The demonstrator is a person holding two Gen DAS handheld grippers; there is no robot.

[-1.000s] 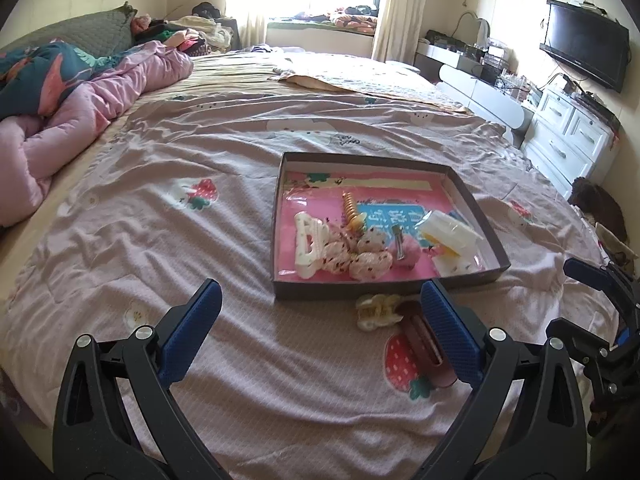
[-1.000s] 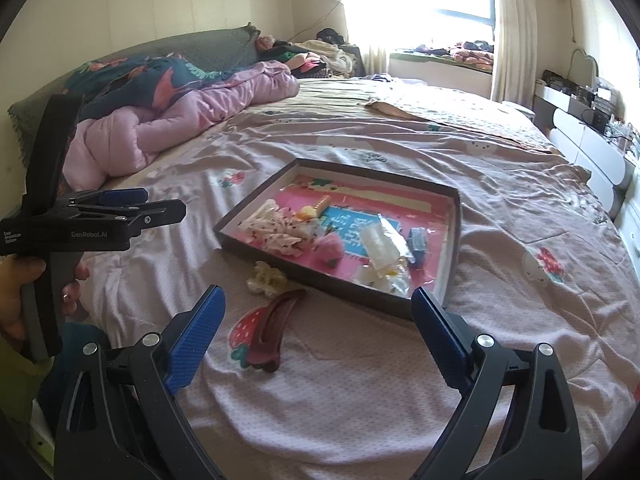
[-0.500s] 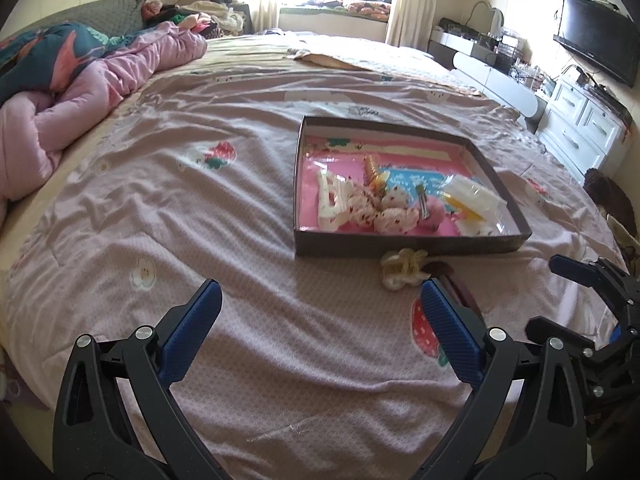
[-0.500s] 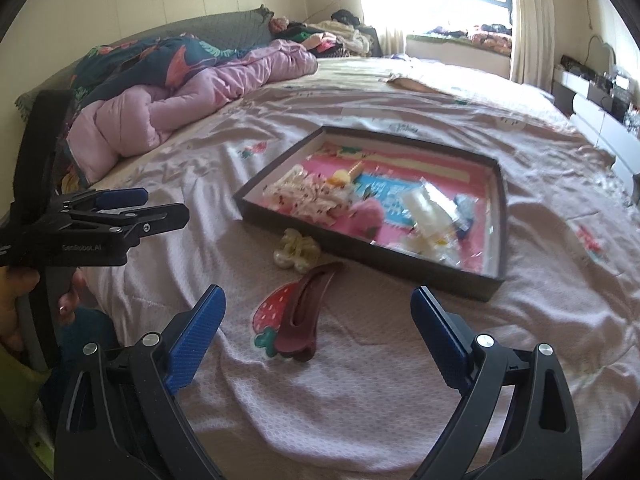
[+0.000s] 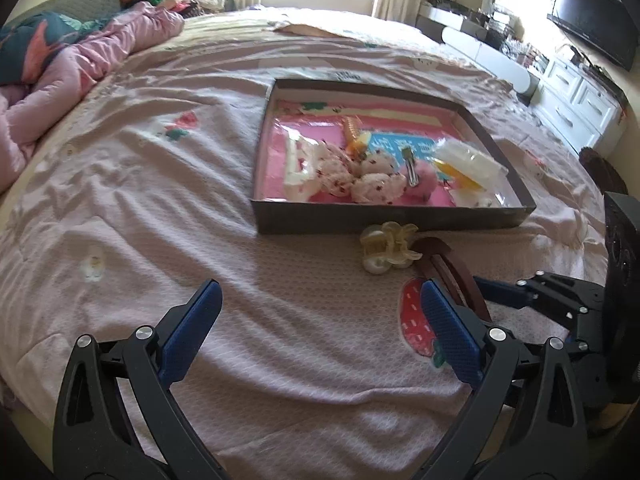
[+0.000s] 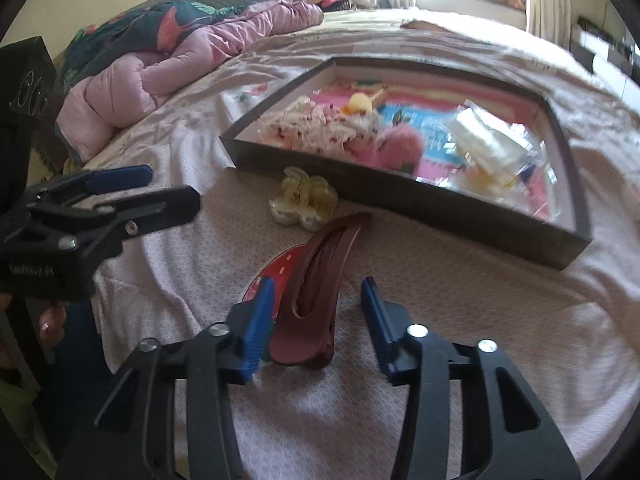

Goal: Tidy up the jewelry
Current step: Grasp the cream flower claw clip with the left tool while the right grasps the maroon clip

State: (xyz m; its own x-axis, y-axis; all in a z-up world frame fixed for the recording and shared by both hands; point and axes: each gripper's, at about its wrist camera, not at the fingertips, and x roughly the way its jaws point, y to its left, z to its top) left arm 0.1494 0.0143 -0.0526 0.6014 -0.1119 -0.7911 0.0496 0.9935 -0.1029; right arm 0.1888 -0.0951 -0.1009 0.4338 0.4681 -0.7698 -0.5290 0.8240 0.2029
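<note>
A dark red curved hair clip (image 6: 316,292) lies on the pink bedspread; it also shows in the left wrist view (image 5: 452,272). My right gripper (image 6: 318,316) is open, its blue pads on either side of the clip's near end. A cream claw clip (image 6: 302,200) lies just beyond it, against the dark shallow box (image 6: 400,196); it also shows in the left wrist view (image 5: 388,246). The box (image 5: 360,220) holds several hair accessories and a clear packet (image 5: 468,162). My left gripper (image 5: 320,332) is open and empty, low over the bedspread, left of the clips.
A rumpled pink and teal quilt (image 5: 60,64) lies at the far left of the bed. White drawers (image 5: 576,100) and a wall television (image 5: 592,36) stand to the right. The left gripper's body (image 6: 80,216) shows at the left of the right wrist view.
My right gripper has moved forward and down onto the dark red clip, and its jaws have narrowed around it. My left gripper has moved closer to the box.
</note>
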